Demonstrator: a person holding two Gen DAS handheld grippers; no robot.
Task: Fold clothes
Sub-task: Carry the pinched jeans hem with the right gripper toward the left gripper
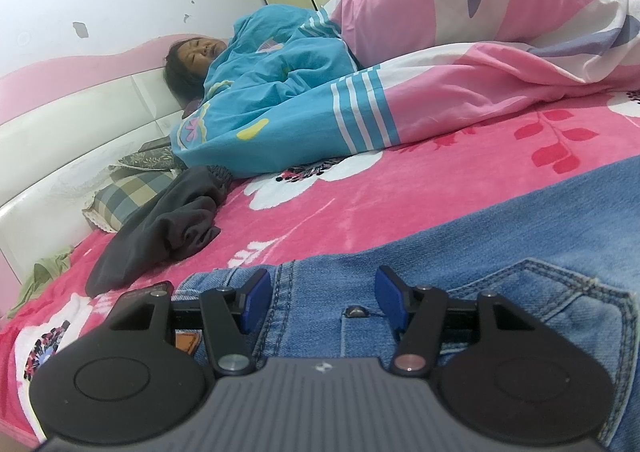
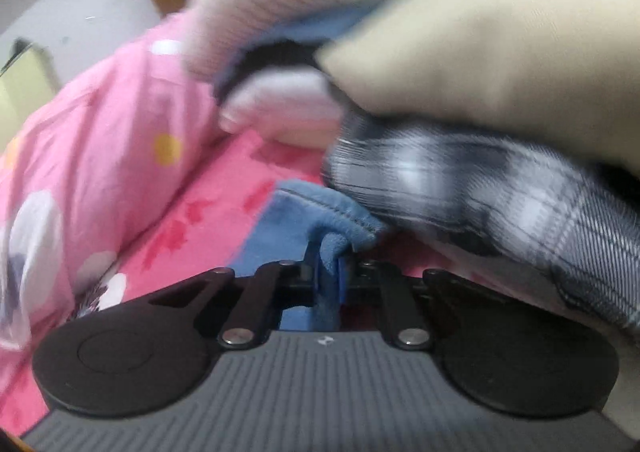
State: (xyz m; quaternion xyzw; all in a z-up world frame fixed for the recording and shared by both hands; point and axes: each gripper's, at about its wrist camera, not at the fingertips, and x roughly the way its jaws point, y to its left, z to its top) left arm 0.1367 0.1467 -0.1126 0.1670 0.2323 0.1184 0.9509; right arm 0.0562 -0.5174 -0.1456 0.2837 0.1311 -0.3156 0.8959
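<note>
While the right claw (image 2: 329, 276) pinches a jeans (image 1: 500, 252) hem, the left claw (image 1: 320, 300) gapes over the waistband; folding looks unfinished.

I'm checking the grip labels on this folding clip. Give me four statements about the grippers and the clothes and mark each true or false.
1. The right gripper is shut on a fold of the blue jeans. True.
2. The left gripper is clamped on the jeans. False: its jaws stand open over the denim.
3. A dark grey garment lies crumpled on the pink floral blanket. True.
4. The jeans hang from a hanger. False: they lie on the blanket.
</note>
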